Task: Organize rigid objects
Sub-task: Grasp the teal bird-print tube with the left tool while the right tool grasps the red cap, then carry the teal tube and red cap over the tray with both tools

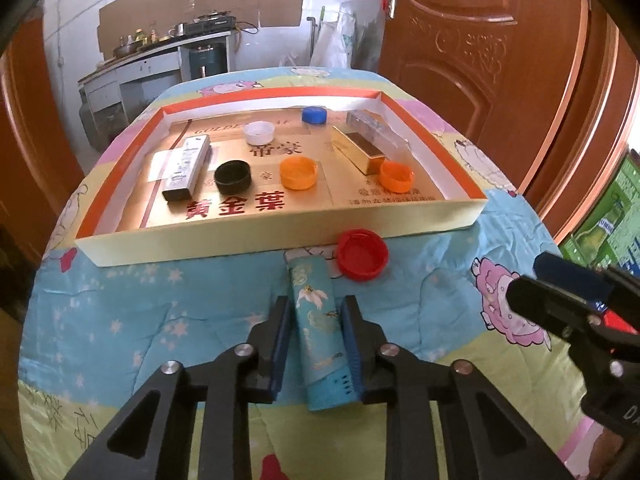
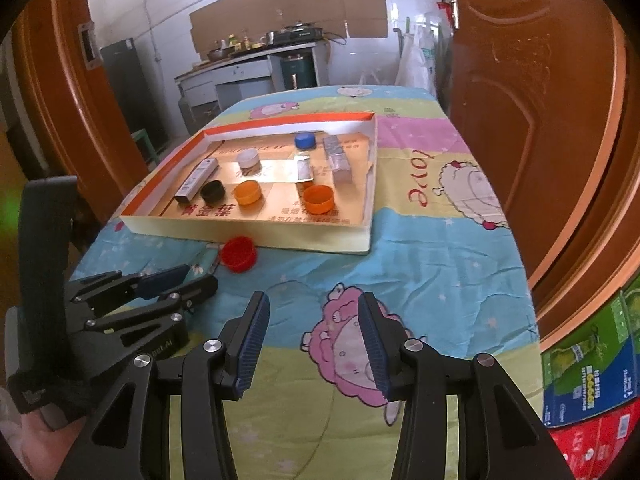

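Note:
A slim teal box with a flower print lies on the cartoon bedsheet, just in front of the tray, and my left gripper is shut on its long sides. A red bottle cap rests open side up beside the box's far end, against the tray's front wall. Inside the tray sit a black cap, two orange caps, a white cap, a blue cap, a silver box and a gold box. My right gripper hovers open over the sheet with nothing between its fingers.
A wooden door stands close on the right, and printed cartons are stacked below the table's right edge. The sheet-covered table extends right of the tray. A kitchen counter is far behind.

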Demonstrator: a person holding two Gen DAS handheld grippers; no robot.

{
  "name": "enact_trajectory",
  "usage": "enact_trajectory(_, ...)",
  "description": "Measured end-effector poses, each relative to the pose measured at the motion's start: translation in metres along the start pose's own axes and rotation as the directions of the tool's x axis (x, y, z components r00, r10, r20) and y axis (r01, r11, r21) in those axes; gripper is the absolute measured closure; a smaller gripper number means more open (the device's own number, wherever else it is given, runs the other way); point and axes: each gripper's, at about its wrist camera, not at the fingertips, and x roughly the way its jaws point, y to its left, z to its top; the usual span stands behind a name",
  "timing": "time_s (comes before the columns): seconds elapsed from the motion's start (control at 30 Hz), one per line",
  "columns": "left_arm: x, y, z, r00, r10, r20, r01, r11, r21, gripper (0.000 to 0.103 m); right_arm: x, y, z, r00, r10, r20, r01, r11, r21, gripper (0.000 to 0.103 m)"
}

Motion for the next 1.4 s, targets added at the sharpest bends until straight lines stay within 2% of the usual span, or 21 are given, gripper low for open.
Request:
enact_trajectory(0.37, -0.012, 0.018, -0.004, 0.999, -0.018, 0.036, 0.019, 1.0, -0.012, 0.081, 0.012, 0.018, -0.004, 0.999, 0.025, -0.031, -0.025, 0.999, -0.029, 0.055)
enact_trajectory(0.67, -0.058, 0.043, 0.003, 0.991, 0.01, 0.135, -0.003, 0.999, -0.046, 0.081, 0.035, 0.047, 0.006, 0.996, 0.072, -0.051, -0.075, 0.995, -0.063, 0.055)
enact_trajectory(0.97, -0.065, 0.07, 0.004, 0.99, 0.017, 0.142, -0.006, 0.997, -0.079, 0.081, 0.072, 0.075, 0.019, 0.998, 0.002, -0.055, -0.007, 0.996, -0.092, 0.056)
enact_trajectory(1.0, -0.065, 0.073, 0.003, 0.99, 0.018, 0.141, -0.006, 0.996, -0.084, 0.081, 0.075, 0.076, 0.02, 0.998, -0.007, -0.058, 0.001, 0.996, -0.093, 0.057)
enact_trajectory(1.1, -0.066, 0.081, 0.002, 0.989, 0.023, 0.143, -0.01, 0.995, -0.096, 0.081, 0.08, 0.076, 0.023, 0.998, -0.039, -0.055, 0.034, 0.996, -0.085, 0.074)
enact_trajectory(1.4, -0.063, 0.088, 0.002, 0.99, 0.02, 0.139, -0.006, 0.995, -0.104, 0.081, 0.069, 0.075, 0.027, 0.999, -0.015, -0.046, 0.011, 0.996, -0.087, 0.075)
